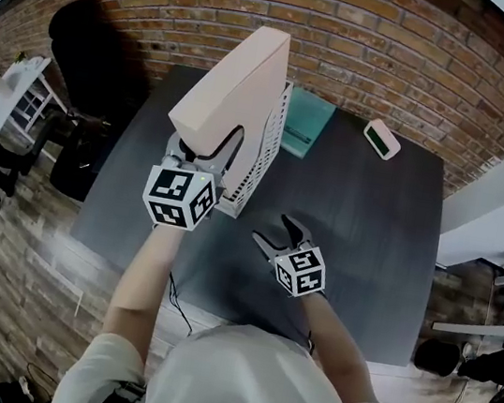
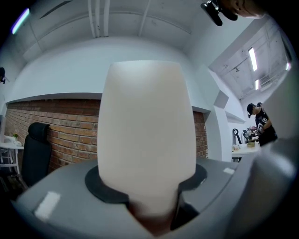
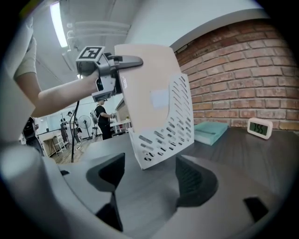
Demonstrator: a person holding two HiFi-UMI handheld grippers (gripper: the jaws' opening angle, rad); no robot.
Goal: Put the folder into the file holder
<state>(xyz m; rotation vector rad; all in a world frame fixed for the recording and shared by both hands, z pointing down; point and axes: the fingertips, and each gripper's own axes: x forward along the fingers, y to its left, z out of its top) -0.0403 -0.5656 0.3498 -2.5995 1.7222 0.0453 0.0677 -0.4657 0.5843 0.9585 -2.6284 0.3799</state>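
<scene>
Clamping left claw [image 1: 206, 146] on folder [image 1: 237, 84], holding it upright and tilted, lower end sitting partly inside white file holder [image 1: 256, 163] on worktop [image 1: 372, 224]. Hovering right claw [image 1: 272, 227] just beside file holder, jaws gaping, gripping nothing.

Red brick wall [image 1: 358, 13], dark table [image 1: 372, 224], black office chair [image 1: 91, 47]
</scene>
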